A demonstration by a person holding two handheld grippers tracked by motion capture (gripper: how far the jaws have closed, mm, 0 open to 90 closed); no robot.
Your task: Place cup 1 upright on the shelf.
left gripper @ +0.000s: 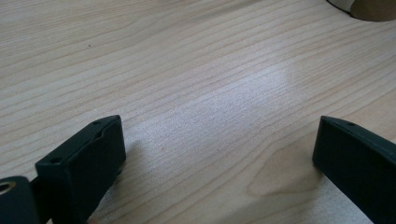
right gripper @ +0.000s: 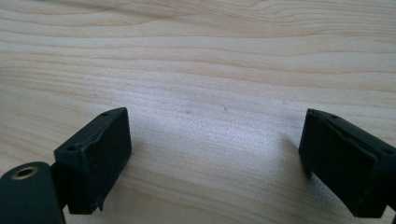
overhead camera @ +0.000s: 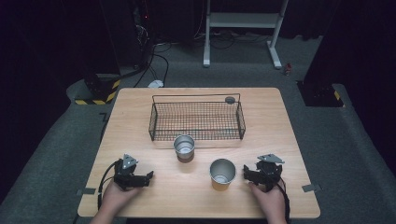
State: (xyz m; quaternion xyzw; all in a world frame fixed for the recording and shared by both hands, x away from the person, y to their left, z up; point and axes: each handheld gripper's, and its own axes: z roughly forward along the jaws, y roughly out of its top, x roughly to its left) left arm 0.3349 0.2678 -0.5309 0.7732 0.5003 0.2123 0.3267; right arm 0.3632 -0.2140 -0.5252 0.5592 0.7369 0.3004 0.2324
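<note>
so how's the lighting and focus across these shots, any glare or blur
High view: table evenly lit, surroundings nearly black, the two metal cups glinting at their rims. Left gripper view: a pale sheen on the wood, the open left gripper soft and dark up close. Right gripper view: similar bright patch, the open right gripper casting soft shadows.

Table (overhead camera: pixel 140 196) lit brightly from above; surroundings left dark. Soft glare seen on wood in gripper views. Near jaws slightly blurred, perhaps out of focus.
</note>
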